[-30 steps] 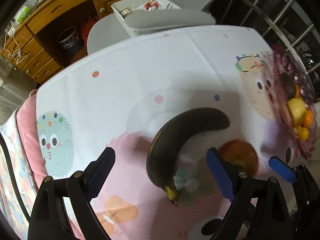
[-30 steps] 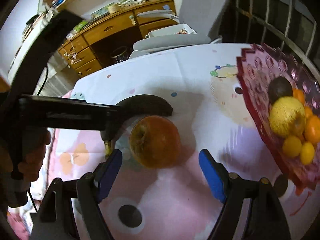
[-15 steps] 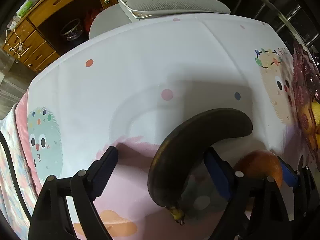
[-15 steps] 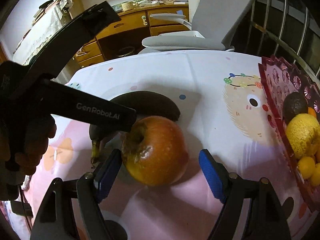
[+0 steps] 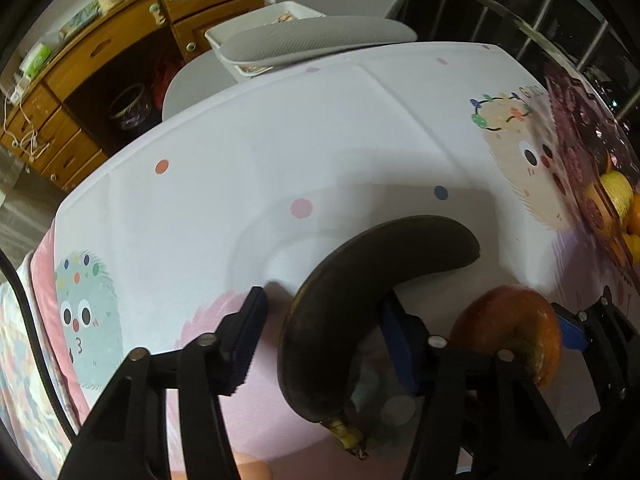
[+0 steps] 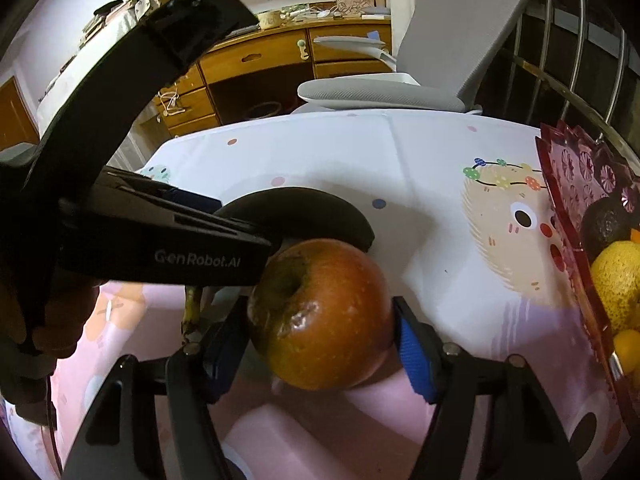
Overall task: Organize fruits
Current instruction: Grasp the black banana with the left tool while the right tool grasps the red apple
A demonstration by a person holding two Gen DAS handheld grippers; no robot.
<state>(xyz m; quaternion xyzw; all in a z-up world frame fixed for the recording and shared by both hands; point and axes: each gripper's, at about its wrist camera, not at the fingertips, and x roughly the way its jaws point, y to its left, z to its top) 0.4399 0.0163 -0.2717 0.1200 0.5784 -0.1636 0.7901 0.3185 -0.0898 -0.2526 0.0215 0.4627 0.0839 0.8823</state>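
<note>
The right gripper [image 6: 320, 340], black with blue finger pads, straddles a round red-brown apple [image 6: 320, 314] with a pale bruise; both pads sit at the apple's sides, apparently touching. Just behind the apple lies a blackened curved banana [image 6: 296, 208], its yellowish stem by the left pad. The black left gripper [image 6: 160, 248] reaches over the banana. A dark red patterned fruit tray [image 6: 568, 216] stands at the right on the white cartoon-print tablecloth [image 6: 420, 160].

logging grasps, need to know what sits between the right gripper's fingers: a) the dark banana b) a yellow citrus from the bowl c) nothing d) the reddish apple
d: in the right wrist view the apple sits between the right gripper fingers, whose blue pads are at its two sides.
</note>
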